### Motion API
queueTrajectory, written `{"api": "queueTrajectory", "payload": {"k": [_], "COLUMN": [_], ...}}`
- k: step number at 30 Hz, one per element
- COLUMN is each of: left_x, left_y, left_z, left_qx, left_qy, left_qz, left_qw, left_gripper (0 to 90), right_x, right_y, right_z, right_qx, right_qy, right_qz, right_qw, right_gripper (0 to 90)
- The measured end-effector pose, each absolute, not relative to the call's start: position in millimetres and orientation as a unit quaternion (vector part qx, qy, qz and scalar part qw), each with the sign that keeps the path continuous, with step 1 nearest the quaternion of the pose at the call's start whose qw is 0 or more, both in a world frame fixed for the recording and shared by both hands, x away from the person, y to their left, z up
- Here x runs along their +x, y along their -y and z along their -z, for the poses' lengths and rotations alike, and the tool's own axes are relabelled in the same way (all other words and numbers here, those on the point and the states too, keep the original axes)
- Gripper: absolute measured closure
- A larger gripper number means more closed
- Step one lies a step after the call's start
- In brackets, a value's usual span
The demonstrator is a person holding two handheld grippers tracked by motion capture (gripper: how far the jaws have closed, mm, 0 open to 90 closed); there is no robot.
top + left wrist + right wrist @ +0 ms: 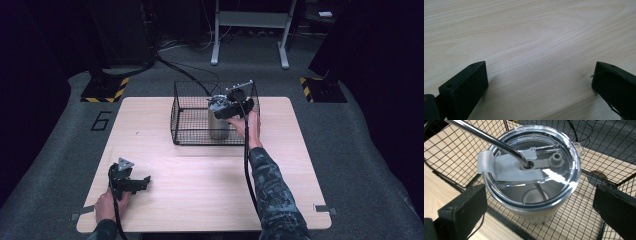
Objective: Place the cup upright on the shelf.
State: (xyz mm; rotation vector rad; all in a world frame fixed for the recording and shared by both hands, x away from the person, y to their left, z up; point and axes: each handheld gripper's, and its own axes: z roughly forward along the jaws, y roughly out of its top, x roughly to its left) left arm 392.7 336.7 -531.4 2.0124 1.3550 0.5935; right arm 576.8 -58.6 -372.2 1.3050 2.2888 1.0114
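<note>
A steel tumbler (pixel 218 123) with a clear lid (pixel 531 167) and a metal straw (pixel 491 141) stands upright inside a black wire basket (pixel 187 122) at the table's far middle. My right gripper (pixel 231 106) hovers just above the tumbler (pixel 534 212), open, its jaws spread wider than the lid and standing off either side of it. My left gripper (pixel 131 182) rests low over the bare wooden table (pixel 531 42) near the front left corner, open with nothing between its jaws.
The basket's wire walls (pixel 456 152) rise close around the tumbler. A cable (pixel 246 160) trails from the right gripper along the forearm. Beyond the table lie grey carpet, a metal stand (pixel 250 30) and yellow-black marked bases (pixel 105 90).
</note>
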Motion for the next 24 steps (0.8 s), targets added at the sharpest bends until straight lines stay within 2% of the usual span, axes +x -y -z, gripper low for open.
{"api": "queueTrajectory", "payload": {"k": [10, 24], "left_x": [392, 392], "left_y": [-336, -335], "left_z": [532, 532], "left_qx": [0.762, 0.758], "left_qy": [-0.518, -0.52], "left_qz": [-0.225, -0.225], "left_qw": [0.318, 0.322], "left_gripper": [0.4, 0.4], "right_x": [561, 506], "right_y": [71, 94], "right_z": [358, 337], "right_qx": [0.452, 0.431], "right_qy": [-0.804, -0.801], "right_qz": [-0.353, -0.379], "right_qw": [0.157, 0.171], "right_gripper": [0.0, 0.0]}}
